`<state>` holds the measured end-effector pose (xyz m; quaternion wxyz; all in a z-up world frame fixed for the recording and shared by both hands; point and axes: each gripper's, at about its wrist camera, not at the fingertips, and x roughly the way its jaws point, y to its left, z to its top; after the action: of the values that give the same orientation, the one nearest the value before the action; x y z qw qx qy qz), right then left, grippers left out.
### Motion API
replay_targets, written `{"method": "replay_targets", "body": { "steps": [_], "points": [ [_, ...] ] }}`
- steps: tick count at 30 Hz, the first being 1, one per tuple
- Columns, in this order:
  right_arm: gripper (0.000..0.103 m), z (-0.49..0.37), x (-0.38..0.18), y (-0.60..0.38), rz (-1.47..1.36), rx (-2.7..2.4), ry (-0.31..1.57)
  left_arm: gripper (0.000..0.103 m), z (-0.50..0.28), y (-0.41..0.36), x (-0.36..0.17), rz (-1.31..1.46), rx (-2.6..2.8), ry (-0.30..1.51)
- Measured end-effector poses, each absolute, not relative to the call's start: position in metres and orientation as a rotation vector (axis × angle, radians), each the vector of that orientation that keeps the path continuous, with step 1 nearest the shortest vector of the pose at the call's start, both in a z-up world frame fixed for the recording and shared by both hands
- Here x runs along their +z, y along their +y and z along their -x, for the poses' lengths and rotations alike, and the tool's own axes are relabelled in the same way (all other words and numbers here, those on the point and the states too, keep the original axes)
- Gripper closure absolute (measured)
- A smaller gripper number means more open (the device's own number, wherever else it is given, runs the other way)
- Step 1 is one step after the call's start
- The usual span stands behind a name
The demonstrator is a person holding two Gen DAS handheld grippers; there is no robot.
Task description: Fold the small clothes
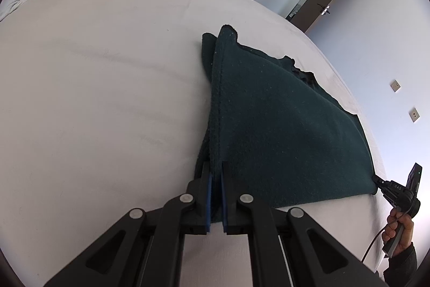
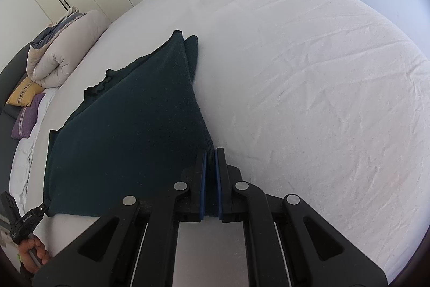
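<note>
**Operator:** Fleece, or something close to it, is what I'm handling: a dark green garment point(image 1: 268, 125) lying on the white sheet of the bed point(image 1: 94, 85), toward the near edge. It's already doubled over, and its near edge is lifting off the sheet.

**Observer:** What are the grippers doing?

**Operator:** The left gripper point(image 1: 216, 174) is pinching the near left corner, with the blue pads point(image 1: 209, 195) pressing on what looks like several layers. The right gripper point(image 2: 211, 160) is pinching the near right corner in the same way. Each one is showing at the edge of the other's view, with the person's hand point(image 1: 400, 230) wrapping around its handle.

**Observer:** How is the cloth behaving?

**Operator:** I'm judging it as soft and light with a bit of body. It's sagging between the two corners but not collapsing into creases. The nap looks grippy, so I'm not expecting it to slide out of the pads. Nothing fragile about it.

**Observer:** Are the corners the right place to hold?

**Operator:** I think so. Holding both near corners is keeping that edge taut, which should let the fold land straight. The wavy hem at the far side point(image 1: 303, 71) is looking stretchy, so I'm avoiding pulling hard against it. The far corner point(image 2: 180, 39) is peaking up slightly, and the layers there could be slipping out of line.
</note>
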<state>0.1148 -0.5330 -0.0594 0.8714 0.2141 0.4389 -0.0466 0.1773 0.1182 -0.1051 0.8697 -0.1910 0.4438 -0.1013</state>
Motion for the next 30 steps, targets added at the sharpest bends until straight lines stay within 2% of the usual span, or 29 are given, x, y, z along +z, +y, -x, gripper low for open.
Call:
{"method": "replay_targets", "body": {
  "steps": [30],
  "points": [
    [0.098, -0.102, -0.069, -0.525, -0.408, -0.127, 0.949, 0.095, -0.182, 0.122, -0.11, 0.42, -0.211, 0.936]
  ]
}}
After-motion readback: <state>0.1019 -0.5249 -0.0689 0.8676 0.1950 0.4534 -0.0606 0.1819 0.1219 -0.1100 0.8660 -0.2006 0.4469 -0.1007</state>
